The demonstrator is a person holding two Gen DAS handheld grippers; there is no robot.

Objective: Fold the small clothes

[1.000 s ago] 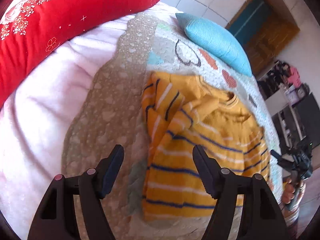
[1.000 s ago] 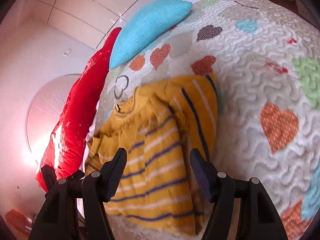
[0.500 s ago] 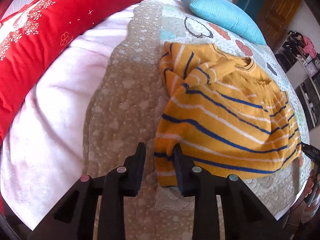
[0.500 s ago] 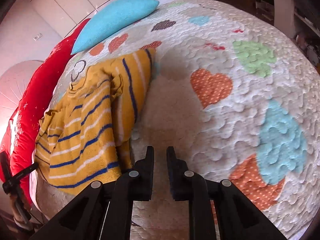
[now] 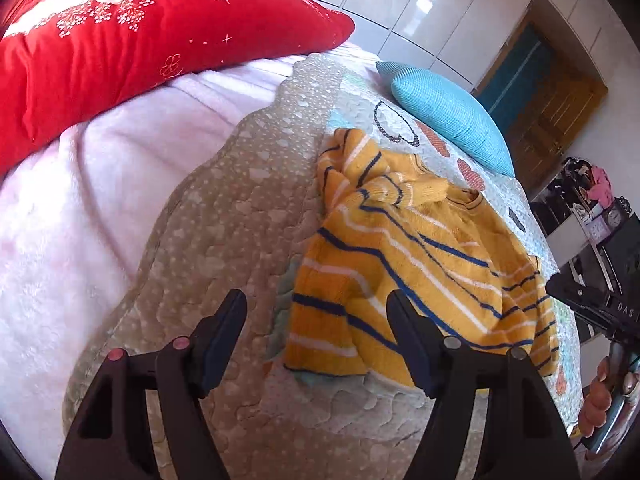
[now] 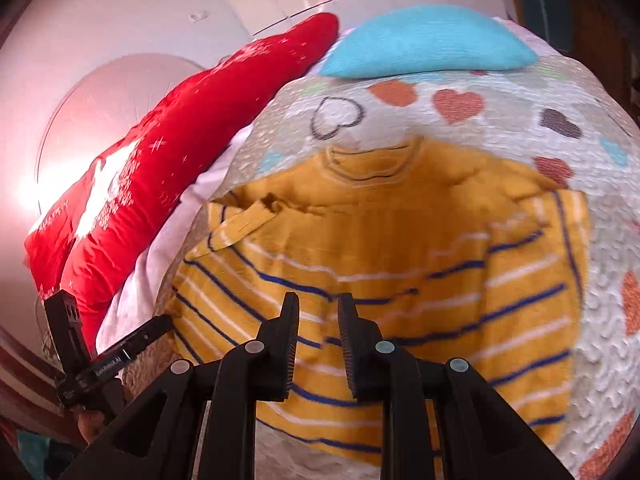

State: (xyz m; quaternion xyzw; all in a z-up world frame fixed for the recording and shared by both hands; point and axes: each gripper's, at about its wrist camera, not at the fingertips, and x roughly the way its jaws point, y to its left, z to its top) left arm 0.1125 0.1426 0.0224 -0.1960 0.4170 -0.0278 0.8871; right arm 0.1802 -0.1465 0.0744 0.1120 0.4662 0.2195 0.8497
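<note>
A small yellow sweater [image 5: 404, 268] with blue and white stripes lies on the heart-patterned quilt [image 5: 248, 216], both sleeves folded in over the body. My left gripper [image 5: 316, 320] is open and empty, hovering above the sweater's lower left corner. In the right wrist view the sweater [image 6: 380, 240] lies with its collar far from me. My right gripper [image 6: 318, 320] hovers over the sweater's lower middle with its jaws nearly closed, a narrow gap between them and nothing in it.
A red pillow [image 5: 120, 44] and a pale pink blanket [image 5: 80, 200] lie left of the quilt. A turquoise pillow [image 5: 448, 112] sits beyond the sweater. The other handheld gripper [image 5: 600, 312] shows at the bed's right edge. A door and shelves stand at the far right.
My left gripper opened wide from nearly shut. My right gripper swung left from over the bare quilt to over the sweater's lower middle, jaws still nearly closed.
</note>
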